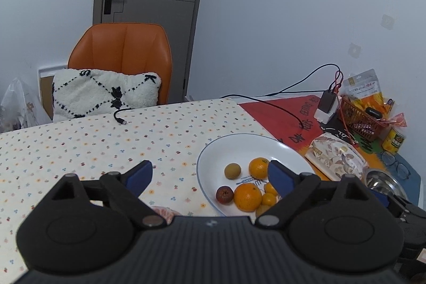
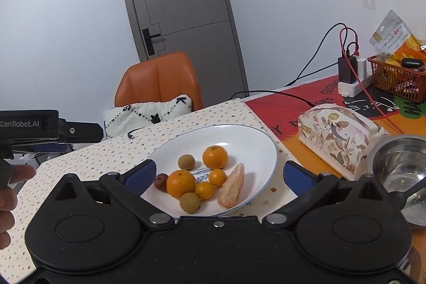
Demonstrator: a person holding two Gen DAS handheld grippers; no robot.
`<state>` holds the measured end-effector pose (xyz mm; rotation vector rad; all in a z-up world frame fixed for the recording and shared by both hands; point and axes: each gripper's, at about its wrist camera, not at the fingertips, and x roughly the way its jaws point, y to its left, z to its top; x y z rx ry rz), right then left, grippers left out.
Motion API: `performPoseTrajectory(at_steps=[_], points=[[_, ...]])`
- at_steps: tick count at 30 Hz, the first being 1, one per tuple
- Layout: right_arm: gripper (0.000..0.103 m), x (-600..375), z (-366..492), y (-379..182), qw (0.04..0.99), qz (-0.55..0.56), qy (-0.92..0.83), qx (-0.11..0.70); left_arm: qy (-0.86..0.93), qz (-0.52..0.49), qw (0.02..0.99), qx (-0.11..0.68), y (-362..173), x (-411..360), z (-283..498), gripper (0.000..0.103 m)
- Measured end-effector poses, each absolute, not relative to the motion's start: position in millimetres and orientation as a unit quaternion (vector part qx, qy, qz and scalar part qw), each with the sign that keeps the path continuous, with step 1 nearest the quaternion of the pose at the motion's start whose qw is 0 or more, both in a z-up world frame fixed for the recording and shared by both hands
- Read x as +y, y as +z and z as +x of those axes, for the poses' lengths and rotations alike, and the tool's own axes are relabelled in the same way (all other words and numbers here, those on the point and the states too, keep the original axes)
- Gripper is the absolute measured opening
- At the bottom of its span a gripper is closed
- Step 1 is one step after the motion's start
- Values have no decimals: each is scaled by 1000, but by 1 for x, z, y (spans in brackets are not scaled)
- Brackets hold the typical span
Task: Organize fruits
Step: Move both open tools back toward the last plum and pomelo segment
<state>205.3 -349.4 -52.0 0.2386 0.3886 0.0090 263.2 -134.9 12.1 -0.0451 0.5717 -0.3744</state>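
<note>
Both jaws gape above the fruit plate (image 2: pixel 262 140)

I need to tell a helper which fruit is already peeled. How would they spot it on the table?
Find the white plate beside the floral tissue pack. The peeled segment lies along its right edge: long, pale, skinless, unlike the round fruits.

A white plate (image 2: pixel 255 140) with a thin blue rim holds orange citrus (image 2: pixel 215 156), tan-brown round fruits (image 2: pixel 186 161) and a dark red one (image 2: pixel 160 181). The tablecloth (image 1: pixel 93 145) is cream with small coloured dots; beside it lies a red and orange mat (image 2: pixel 282 108) with black lettering. The chair (image 1: pixel 119 49) is orange, its cushion (image 1: pixel 106 92) white with black diamonds. The tissue pack (image 2: pixel 338 132) has a brown leaf print.
</note>
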Motion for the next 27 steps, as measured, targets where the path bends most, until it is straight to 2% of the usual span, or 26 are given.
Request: performPoseTrajectory(at_steps=[8,9,11,27], points=[[103,-334,196,-47,975,115,16,191,-174,-41,943,282,19,-115,248,93],[103,-332,195,-46,975,114,17,191,-173,-42,943,280,20,-111,246,94],[103,-328,193,-44,975,112,20,191,-172,-50,944,279,21,-104,242,103],[103,-291,185,-33,973,82,53,211,-169,-75,946,265,24,-49,220,103]])
